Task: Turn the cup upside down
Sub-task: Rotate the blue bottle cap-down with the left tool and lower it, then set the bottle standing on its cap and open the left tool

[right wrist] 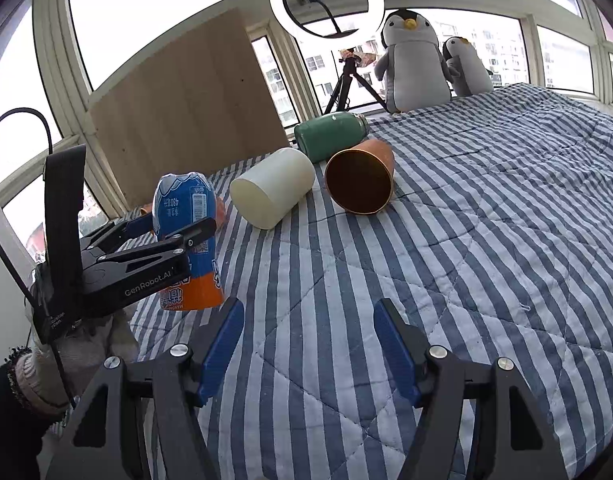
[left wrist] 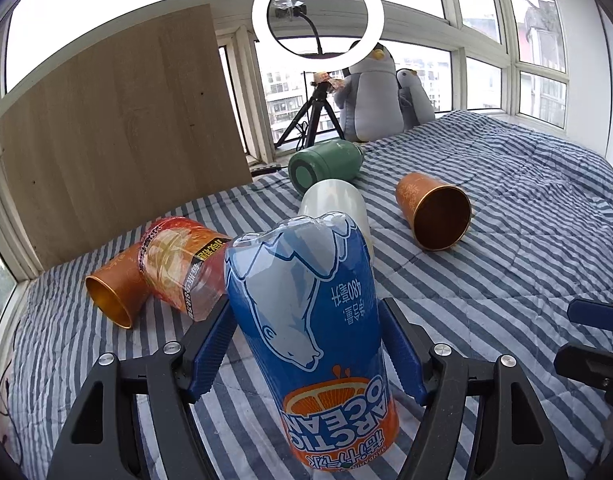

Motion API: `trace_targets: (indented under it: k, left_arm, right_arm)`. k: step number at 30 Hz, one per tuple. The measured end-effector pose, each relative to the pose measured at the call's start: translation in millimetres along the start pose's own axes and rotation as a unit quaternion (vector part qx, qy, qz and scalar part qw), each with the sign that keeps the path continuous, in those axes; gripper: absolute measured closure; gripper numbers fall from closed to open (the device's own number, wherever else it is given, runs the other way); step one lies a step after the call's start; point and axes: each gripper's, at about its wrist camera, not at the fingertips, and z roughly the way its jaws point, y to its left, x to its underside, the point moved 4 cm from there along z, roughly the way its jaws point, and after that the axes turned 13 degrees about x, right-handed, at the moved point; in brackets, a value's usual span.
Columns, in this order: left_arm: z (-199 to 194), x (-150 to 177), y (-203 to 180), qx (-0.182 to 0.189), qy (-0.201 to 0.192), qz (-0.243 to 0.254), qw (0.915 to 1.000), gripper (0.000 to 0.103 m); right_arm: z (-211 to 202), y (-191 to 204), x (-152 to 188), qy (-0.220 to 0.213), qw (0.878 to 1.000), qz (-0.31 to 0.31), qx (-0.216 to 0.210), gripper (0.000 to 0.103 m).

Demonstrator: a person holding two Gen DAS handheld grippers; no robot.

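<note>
My left gripper (left wrist: pixel 306 312) is shut on a blue and orange Arctic Ocean cup (left wrist: pixel 310 320), held upside down, orange end low, over the striped bed; it also shows in the right wrist view (right wrist: pixel 188 240). My right gripper (right wrist: pixel 308 312) is open and empty above the quilt, to the right of the left one. A white cup (right wrist: pixel 272 188) and a copper cup (right wrist: pixel 360 182) lie on their sides further back. Another copper cup (left wrist: pixel 114 292) and a clear orange-labelled cup (left wrist: pixel 182 264) lie to the left.
A green flask (left wrist: pixel 326 164) lies on its side near the bed's far edge. A wooden board (left wrist: pixel 118 140) leans on the window at left. A ring light on a tripod (left wrist: pixel 318 16) and two penguin plush toys (right wrist: pixel 412 60) stand at the back. The striped quilt (right wrist: pixel 486 260) stretches right.
</note>
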Motion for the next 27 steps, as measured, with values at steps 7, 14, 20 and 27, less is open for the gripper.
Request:
trace_targets:
  k: [7, 14, 20, 27]
  left_arm:
    - [-22.3, 24.4, 0.9, 0.031, -0.003, -0.023, 0.9993, 0.031]
    - [-35.4, 42.6, -4.8, 0.061, -0.012, -0.026, 0.9977, 0.03]
    - [-52.2, 48.6, -2.0, 0.069, -0.03, -0.026, 0.9969, 0.014]
    - [-94.4, 57.7, 7.9, 0.061, -0.086, -0.022, 0.9942, 0.008]
  right_arm:
    - [-9.6, 8.6, -4.0, -0.041, 0.999, -0.015, 0.008, 0.039]
    - [-18.0, 31.5, -9.9, -0.088, 0.995, -0.046, 0.021, 0.039]
    - [-12.3, 41.0, -8.2, -0.096, 0.994, -0.057, 0.015, 0.039]
    - [-11.5, 39.5, -14.6, -0.123, 0.991, -0.051, 0.02, 0.039]
